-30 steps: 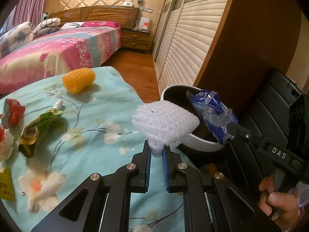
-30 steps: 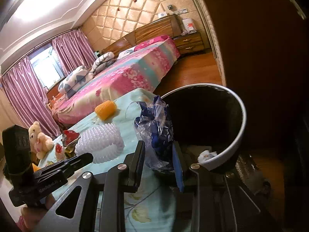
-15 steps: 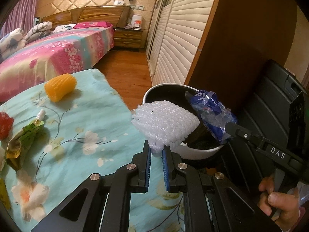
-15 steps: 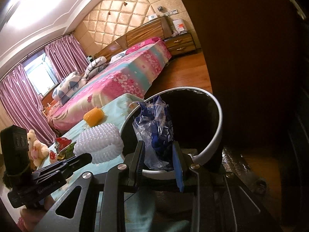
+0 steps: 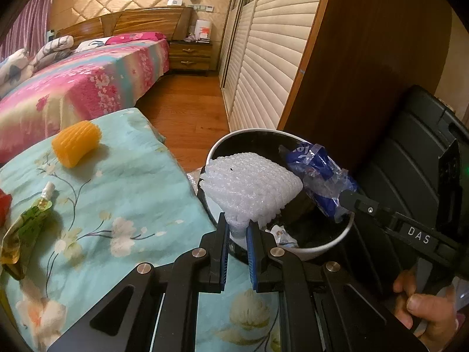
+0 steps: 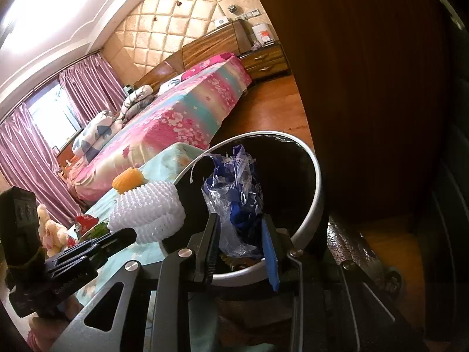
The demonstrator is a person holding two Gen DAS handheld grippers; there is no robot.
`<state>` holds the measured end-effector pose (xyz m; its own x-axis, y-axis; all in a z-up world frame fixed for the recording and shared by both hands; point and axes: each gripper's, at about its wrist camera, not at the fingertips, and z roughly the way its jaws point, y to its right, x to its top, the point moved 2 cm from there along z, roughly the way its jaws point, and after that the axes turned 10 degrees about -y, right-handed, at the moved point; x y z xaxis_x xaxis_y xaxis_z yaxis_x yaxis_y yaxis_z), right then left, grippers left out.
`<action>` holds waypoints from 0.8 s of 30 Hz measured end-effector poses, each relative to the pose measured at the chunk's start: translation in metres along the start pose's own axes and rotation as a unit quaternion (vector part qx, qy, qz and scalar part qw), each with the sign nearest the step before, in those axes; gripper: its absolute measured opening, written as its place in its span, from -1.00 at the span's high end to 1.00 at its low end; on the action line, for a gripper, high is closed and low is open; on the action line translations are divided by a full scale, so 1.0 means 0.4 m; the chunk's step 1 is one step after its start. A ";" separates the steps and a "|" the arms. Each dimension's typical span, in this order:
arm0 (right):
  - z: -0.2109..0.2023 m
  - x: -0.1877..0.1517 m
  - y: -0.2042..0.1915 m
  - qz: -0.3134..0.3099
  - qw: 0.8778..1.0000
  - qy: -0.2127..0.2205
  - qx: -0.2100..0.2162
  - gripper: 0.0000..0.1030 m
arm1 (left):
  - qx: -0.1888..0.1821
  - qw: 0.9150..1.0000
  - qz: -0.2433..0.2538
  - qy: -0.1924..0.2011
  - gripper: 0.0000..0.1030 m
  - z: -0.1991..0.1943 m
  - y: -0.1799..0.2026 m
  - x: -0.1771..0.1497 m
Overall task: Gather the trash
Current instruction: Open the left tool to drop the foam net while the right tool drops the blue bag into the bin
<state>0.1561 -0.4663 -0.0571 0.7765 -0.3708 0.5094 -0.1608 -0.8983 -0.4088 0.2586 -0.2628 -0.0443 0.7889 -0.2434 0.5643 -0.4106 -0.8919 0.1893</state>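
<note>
In the left wrist view, the left gripper at lower centre pinches a white foam net over the near rim of the trash bin; in the right wrist view, the right gripper clamps a crumpled blue plastic bag above the bin's dark opening at centre frame

At the left edge of the left wrist view, a red wrapper is cut off. The white foam net hides much of the bin interior.
</note>
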 end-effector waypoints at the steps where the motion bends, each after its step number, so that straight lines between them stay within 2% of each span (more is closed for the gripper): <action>1: 0.002 0.003 0.002 0.001 1.000 -0.001 -0.001 0.45 | 0.000 1.000 0.000 -0.001 0.81 0.004 0.001 0.002; 19: 0.015 0.024 0.008 0.008 1.000 -0.006 -0.007 0.39 | 0.003 1.000 0.009 -0.011 0.80 0.047 0.020 0.036; 22: 0.015 0.029 0.009 0.010 1.000 -0.008 -0.008 0.35 | 0.003 1.000 0.009 -0.013 0.63 0.049 0.020 0.041; 24: 0.015 0.029 0.009 0.012 1.000 -0.009 -0.007 0.15 | 0.005 1.000 0.009 -0.009 0.52 0.046 0.020 0.042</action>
<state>0.1683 -0.4724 -0.0572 0.7836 -0.3878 0.4854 -0.1875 -0.8925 -0.4103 0.2768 -0.2811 -0.0481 0.7896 -0.2661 0.5529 -0.4199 -0.8913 0.1707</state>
